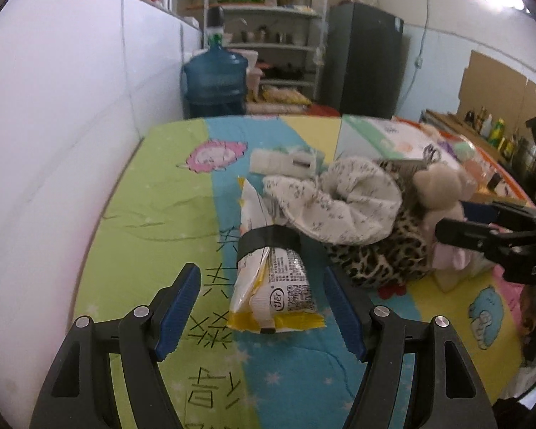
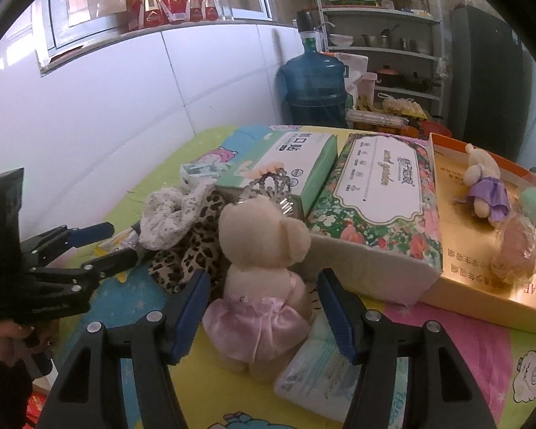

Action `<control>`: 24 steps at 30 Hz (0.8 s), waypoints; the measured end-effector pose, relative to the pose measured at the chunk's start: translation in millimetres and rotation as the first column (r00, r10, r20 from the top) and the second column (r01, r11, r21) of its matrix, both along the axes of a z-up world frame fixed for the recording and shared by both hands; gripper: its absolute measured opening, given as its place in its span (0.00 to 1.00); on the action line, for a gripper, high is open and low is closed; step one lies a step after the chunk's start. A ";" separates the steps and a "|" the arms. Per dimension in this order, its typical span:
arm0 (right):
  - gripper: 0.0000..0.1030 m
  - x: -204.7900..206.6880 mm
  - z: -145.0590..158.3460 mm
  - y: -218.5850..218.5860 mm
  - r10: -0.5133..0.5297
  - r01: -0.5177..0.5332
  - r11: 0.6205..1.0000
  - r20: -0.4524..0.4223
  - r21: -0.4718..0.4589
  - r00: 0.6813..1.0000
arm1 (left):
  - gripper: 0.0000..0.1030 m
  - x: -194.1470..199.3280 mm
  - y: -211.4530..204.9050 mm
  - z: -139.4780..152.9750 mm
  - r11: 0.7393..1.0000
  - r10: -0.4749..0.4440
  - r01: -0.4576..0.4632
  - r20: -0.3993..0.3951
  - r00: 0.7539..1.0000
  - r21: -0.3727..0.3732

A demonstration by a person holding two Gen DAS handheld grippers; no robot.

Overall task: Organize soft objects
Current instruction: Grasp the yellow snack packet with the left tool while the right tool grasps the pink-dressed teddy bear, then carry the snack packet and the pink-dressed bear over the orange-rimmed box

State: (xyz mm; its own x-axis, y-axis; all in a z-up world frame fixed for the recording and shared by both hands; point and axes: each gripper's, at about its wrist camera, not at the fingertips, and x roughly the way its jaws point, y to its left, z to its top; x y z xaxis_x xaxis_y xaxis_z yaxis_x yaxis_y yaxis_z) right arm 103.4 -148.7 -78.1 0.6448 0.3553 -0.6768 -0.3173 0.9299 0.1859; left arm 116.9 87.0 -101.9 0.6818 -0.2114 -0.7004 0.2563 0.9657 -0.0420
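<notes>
Both grippers spread, each straddling a soft thing on the mat.

Between the right gripper (image 2: 264,312)'s open jaws stands a plush bear (image 2: 264,268), light and squashy; its satin skirt looks slippery, so pinch the torso. The left gripper (image 1: 262,316) frames a crinkly snack packet (image 1: 271,282); beyond it lie scrunchies (image 1: 339,203).

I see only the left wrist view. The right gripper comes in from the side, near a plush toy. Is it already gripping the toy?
Observer: No. The right gripper is open around the teddy bear; its pads do not press it.
Operator: What does the bear wear?
Observer: A pink skirt.
Operator: Is anything already sorted?
Observer: Yes, a smaller bear in purple lies in the orange box beside the tissue packs.
</notes>
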 end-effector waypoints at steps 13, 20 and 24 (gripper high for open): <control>0.56 13.3 -10.3 -2.7 0.011 -0.010 1.000 -0.028 0.026 1.000 | 0.67 29.1 -2.4 -14.2 1.000 0.014 -0.012 -0.113 0.994 0.019; 0.42 14.4 -10.5 -0.2 0.025 -0.024 0.999 -0.028 0.034 0.999 | 0.46 26.0 -3.0 -11.8 1.000 0.014 -0.011 -0.097 0.995 0.023; 0.41 11.2 -7.8 3.6 0.033 -0.033 0.999 -0.013 0.031 0.999 | 0.46 21.6 1.0 -11.7 1.000 0.022 -0.022 -0.089 0.996 0.002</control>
